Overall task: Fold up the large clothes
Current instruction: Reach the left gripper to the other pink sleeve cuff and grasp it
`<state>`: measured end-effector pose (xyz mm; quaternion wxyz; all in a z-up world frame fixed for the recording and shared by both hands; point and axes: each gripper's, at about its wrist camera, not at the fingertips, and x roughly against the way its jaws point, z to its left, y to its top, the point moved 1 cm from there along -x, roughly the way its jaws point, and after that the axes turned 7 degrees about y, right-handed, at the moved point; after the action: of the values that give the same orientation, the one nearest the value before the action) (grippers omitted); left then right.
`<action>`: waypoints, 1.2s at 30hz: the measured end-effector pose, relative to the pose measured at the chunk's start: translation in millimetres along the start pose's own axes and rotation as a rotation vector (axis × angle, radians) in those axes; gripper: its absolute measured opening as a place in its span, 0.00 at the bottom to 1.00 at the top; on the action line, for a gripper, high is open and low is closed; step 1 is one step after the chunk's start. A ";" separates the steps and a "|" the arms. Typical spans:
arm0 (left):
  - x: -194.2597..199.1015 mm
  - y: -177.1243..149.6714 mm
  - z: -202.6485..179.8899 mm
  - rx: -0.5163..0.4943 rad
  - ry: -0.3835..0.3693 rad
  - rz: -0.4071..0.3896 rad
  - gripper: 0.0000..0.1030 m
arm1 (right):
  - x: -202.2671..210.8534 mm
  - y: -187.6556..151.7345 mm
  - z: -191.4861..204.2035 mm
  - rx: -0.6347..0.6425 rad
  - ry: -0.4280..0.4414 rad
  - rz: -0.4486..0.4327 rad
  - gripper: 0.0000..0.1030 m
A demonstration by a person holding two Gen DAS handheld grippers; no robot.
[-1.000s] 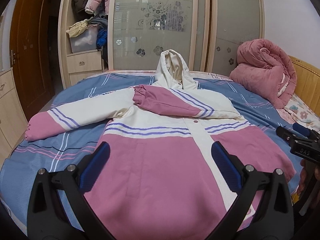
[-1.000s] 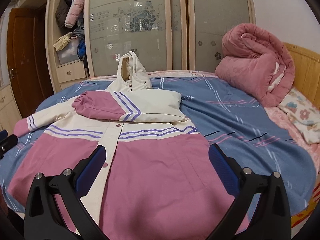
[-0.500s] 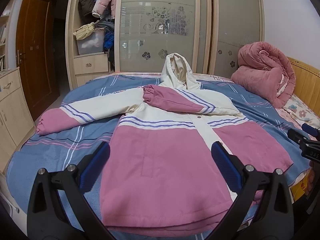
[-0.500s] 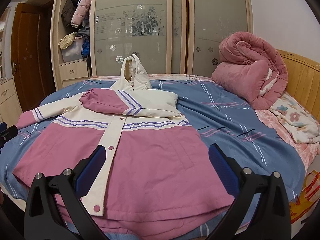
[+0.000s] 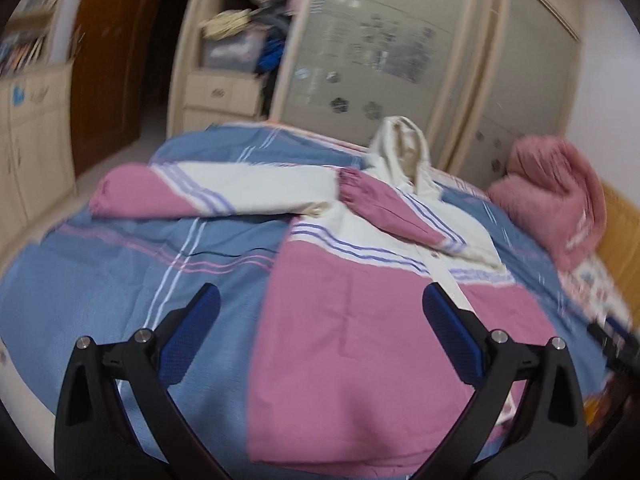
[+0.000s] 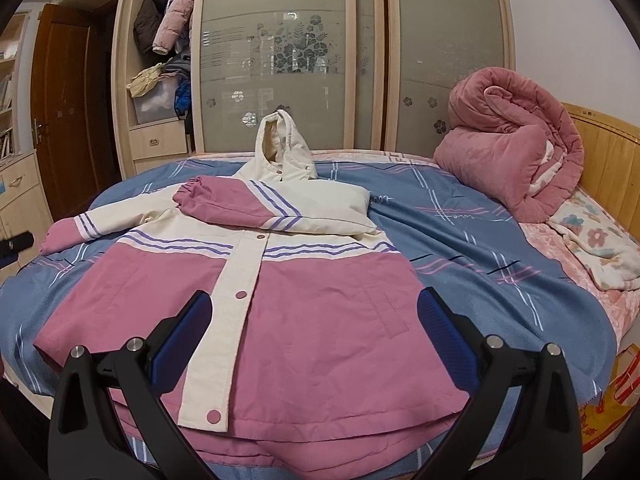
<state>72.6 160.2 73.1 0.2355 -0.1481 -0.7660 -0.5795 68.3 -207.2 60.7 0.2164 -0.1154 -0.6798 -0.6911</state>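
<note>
Jacket [image 6: 280, 320] flat on bed [image 6: 480, 248], one sleeve [image 6: 256, 204] folded across chest. Other sleeve [image 5: 192, 192] outstretched ahead-left of left hand-held gripper [image 5: 320, 336], judged next fold. Both hand-held grippers spread, empty; right hand-held gripper [image 6: 316, 340] over hem.

The bed [image 6: 480, 240] wears a blue sheet with pink and white stripes. A pink and cream hooded jacket [image 6: 280, 320] lies flat on it, front up, one sleeve folded across the chest, the other stretched out sideways. A rolled pink quilt [image 6: 512, 140] rests near the wooden headboard [image 6: 604, 148], beside a floral blanket [image 6: 592, 236].
</note>
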 end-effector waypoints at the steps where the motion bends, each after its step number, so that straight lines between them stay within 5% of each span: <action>1: -5.2 6.1 15.1 0.044 -0.005 0.007 0.98 | -0.7 0.0 0.9 -0.001 0.006 0.001 0.99; 4: -25.9 24.6 62.1 0.205 -0.013 0.036 0.98 | -5.2 0.4 3.4 0.000 0.022 0.007 0.99; 10: -81.9 48.1 159.6 0.634 -0.199 0.078 0.98 | -13.9 -0.6 12.5 0.004 0.066 0.025 0.99; 15: -133.4 55.6 220.0 0.794 -0.177 0.064 0.97 | -19.7 -1.5 19.4 0.008 0.098 0.042 0.99; 17: -159.6 52.8 242.7 0.834 -0.191 0.047 0.84 | -23.2 -1.6 20.3 0.012 0.105 0.052 0.99; 20: -191.0 34.5 261.0 0.958 -0.209 0.112 0.77 | -27.9 -3.5 19.1 0.010 0.107 0.068 0.99; 23: -205.5 30.2 267.0 0.962 -0.162 0.146 0.65 | -31.5 -4.3 14.5 -0.008 0.114 0.080 0.99; 31: -222.3 45.7 272.1 0.947 -0.094 0.044 0.62 | -41.5 -4.4 12.4 -0.028 0.132 0.103 0.99; 33: -225.2 46.0 272.2 0.934 -0.052 0.026 0.48 | -41.5 -4.4 13.9 -0.023 0.139 0.104 0.99; 35: -228.9 46.0 274.4 0.931 -0.004 0.032 0.19 | -41.5 -4.7 15.0 -0.021 0.146 0.106 0.99; 36: -229.2 43.3 275.4 0.932 0.008 0.038 0.16 | -41.4 -4.6 14.6 -0.023 0.149 0.107 0.99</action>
<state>235.8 446.8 -73.3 0.2903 -0.0381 -0.9410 -0.1696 100.6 -186.9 38.5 0.3018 -0.1023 -0.6469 -0.6928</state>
